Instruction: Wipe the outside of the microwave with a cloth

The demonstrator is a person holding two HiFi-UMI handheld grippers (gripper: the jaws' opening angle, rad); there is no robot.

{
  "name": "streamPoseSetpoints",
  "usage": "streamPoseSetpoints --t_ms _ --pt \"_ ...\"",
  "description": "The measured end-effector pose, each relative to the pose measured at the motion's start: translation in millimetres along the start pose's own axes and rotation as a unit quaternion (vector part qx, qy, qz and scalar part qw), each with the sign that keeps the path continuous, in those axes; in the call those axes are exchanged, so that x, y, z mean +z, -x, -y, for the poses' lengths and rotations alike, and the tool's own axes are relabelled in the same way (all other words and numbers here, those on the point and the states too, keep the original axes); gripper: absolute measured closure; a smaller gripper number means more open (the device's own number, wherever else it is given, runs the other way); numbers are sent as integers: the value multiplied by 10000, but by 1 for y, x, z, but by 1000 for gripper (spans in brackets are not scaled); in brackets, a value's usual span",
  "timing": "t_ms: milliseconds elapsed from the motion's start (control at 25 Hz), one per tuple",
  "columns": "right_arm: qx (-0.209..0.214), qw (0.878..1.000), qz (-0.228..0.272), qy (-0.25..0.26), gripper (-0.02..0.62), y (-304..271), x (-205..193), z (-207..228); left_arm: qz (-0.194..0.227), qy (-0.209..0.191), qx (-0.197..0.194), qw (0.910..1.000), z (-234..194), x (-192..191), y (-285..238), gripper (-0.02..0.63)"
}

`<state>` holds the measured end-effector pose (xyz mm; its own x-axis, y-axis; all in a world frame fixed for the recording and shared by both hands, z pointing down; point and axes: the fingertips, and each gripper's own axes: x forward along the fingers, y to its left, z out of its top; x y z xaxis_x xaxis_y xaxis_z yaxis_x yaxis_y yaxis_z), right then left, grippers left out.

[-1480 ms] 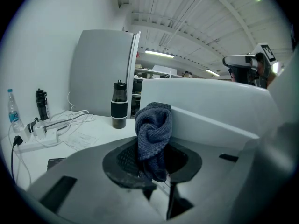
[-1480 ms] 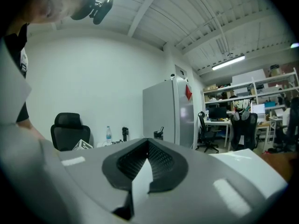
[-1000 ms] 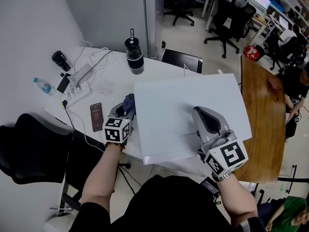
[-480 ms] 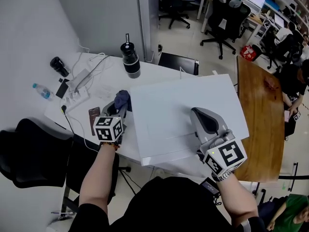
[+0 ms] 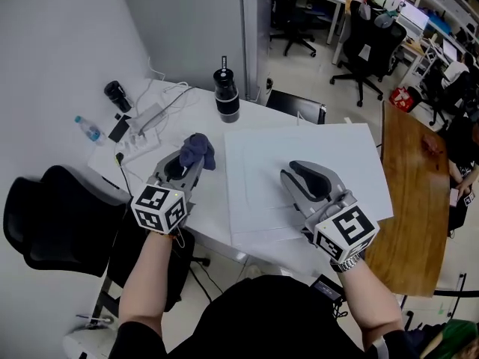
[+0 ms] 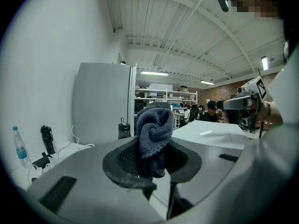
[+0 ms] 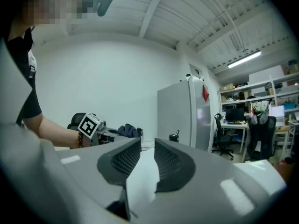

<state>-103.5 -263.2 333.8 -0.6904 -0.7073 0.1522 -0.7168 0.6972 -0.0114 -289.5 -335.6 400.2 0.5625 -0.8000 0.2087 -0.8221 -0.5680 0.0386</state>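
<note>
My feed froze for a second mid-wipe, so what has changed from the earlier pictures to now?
The left tool, shut on the cloth, lifted from the left side of the microwave up to about its top edge. The right tool, over the microwave's top, has just been opening its jaws, and nothing is between them. The microwave itself stayed put.

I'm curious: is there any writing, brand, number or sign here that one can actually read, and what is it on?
No text here is readable.
Left marker cube and right marker cube: black-and-white square patterns, not letters.
Water bottle: label too small to read.
Red tag on the grey cabinet: too blurred to read.
</note>
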Motion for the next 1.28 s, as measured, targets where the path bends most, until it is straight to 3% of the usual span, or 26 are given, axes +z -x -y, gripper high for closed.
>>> streamPoseSetpoints --t_ms 280,560,760,960,1040,1200,1280 --pt "664 9973 92 294 452 -9 16 -39 266 -321 -769 9962 52 47 37 503" --pt "1269 9900 127 610 389 -11 24 -79 451 -298 -1732 9834 107 74 58 503" --pt "1573 9837 199 843 348 -5 33 -102 453 -184 -2581 9649 139 83 75 502" --pt "2095 9674 177 1414 344 3 32 -128 204 -57 -3501 9365 162 79 90 497" --pt "2135 9652 118 1509 359 3 25 -134 104 -52 -3621 9321 167 72 94 495" --pt "2049 9636 164 1712 391 -8 27 -133 156 -114 -3551 9346 159 76 91 495" --pt "2053 9613 24 1836 428 -12 18 -133 94 -51 -3669 9302 162 71 91 494"
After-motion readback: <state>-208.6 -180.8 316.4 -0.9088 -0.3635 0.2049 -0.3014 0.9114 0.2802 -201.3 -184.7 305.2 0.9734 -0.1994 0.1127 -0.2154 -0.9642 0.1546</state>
